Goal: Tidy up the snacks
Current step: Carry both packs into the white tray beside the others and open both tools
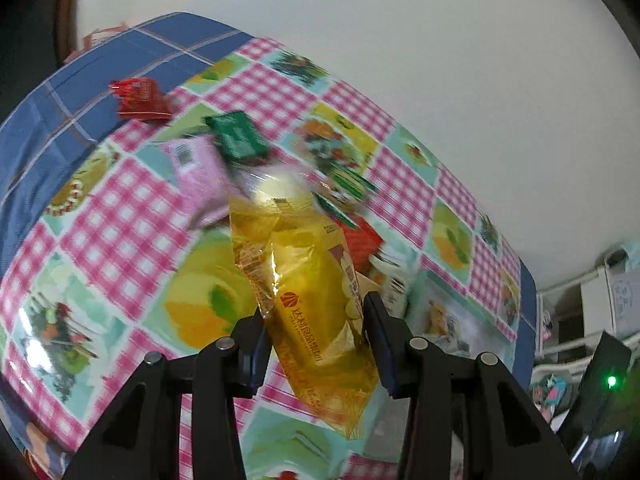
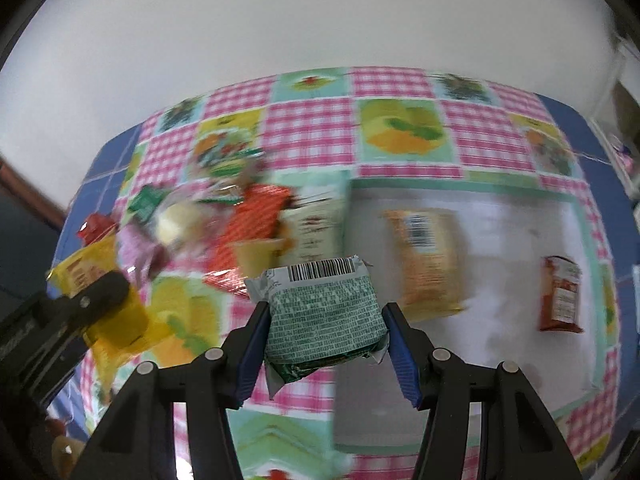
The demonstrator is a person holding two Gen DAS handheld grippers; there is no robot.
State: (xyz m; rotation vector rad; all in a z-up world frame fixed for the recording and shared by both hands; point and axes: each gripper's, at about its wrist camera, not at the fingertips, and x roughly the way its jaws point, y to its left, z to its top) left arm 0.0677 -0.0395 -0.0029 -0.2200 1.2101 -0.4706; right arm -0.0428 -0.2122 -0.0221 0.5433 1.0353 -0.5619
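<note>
My left gripper [image 1: 316, 320] is shut on a yellow snack packet [image 1: 308, 292] and holds it above the table; both also show in the right wrist view, the gripper [image 2: 96, 300] at the left with the yellow packet [image 2: 116, 320]. My right gripper [image 2: 326, 320] is shut on a green snack packet [image 2: 324, 316] with a barcode on top, held above the table. A pile of loose snacks [image 2: 224, 208] lies behind it: red, pink and green packets. In the left wrist view the pile holds a pink packet [image 1: 200, 176], a green packet [image 1: 238, 136] and a red packet [image 1: 140, 98].
The table wears a pink checked fruit-print cloth [image 2: 308, 128] over a blue cloth [image 1: 60, 96]. A pale mat [image 2: 500, 240] at the right holds an orange-tan packet [image 2: 428, 260] and a red-brown packet [image 2: 560, 296]. A white wall stands behind. Shelving [image 1: 600, 300] is at the far right.
</note>
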